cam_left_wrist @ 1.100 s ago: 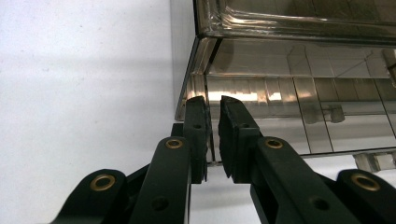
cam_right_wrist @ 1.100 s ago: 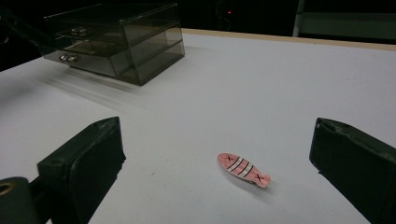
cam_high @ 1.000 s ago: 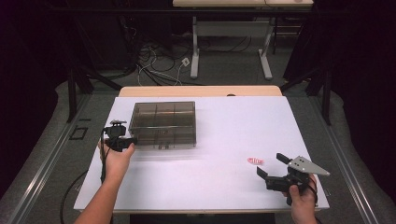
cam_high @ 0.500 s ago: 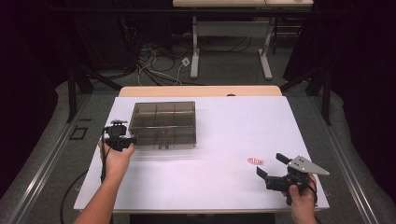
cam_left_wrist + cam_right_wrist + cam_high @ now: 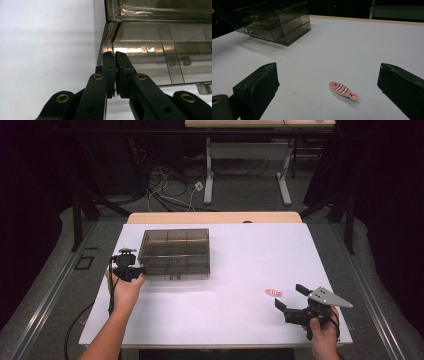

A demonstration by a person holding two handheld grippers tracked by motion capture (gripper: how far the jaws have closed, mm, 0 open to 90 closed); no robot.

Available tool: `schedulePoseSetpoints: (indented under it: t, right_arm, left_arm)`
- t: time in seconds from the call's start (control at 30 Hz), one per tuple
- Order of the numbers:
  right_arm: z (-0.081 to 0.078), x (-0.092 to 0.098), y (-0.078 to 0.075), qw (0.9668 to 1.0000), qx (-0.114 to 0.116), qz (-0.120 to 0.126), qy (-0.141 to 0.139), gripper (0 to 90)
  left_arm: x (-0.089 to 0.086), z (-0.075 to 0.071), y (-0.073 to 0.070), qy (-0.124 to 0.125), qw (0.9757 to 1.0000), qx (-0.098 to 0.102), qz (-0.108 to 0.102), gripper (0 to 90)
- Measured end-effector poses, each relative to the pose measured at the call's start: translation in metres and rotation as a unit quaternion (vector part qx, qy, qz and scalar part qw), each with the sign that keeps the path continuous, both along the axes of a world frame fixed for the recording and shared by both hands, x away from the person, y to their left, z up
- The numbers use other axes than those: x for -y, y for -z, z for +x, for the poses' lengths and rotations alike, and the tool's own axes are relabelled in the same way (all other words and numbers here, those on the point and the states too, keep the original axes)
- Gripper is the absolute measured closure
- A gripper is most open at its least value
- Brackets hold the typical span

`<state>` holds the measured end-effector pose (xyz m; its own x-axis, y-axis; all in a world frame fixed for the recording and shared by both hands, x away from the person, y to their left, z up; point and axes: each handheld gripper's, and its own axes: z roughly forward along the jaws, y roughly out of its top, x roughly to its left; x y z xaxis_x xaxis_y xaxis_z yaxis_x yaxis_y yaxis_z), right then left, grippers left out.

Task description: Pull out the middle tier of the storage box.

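Broadly, the white tabletop (image 5: 235, 270) carries a smoky, see-through drawer box (image 5: 175, 252) toward its far left corner, well apart from a small pink hair clip (image 5: 273, 292) lying near the right end of the near edge. In the high view the box reads as a flat gridded lid; the right gripper view adds its side, two stacked drawers with small knobs (image 5: 249, 31) on their fronts. The left gripper (image 5: 131, 270) sits at the box's near left corner; its own view shows the two black jaws having just drawn together, nearly touching, tips at the box's bottom corner (image 5: 106, 53) with nothing seen between them. The right gripper (image 5: 290, 299) hovers by the near right corner, jaws spread wide, and its view reveals the clip (image 5: 343, 90) as fish-shaped, with white stripes and dark crosses, lying on the tabletop between and beyond the jaws, untouched.
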<state>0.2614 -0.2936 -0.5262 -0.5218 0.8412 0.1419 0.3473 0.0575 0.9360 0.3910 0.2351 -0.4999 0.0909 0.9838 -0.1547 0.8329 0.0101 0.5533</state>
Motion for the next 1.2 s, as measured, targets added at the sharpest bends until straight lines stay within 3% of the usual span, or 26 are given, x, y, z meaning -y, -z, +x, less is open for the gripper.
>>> schedulePoseSetpoints:
  t: [1.2]
  right_arm:
    - [0.0000,0.0003,0.0002,1.0000,0.001,-0.002,-0.001,2.8]
  left_arm:
    - [-0.0020,-0.0087,0.0009,-0.007,0.9998,0.007,-0.015,87.2]
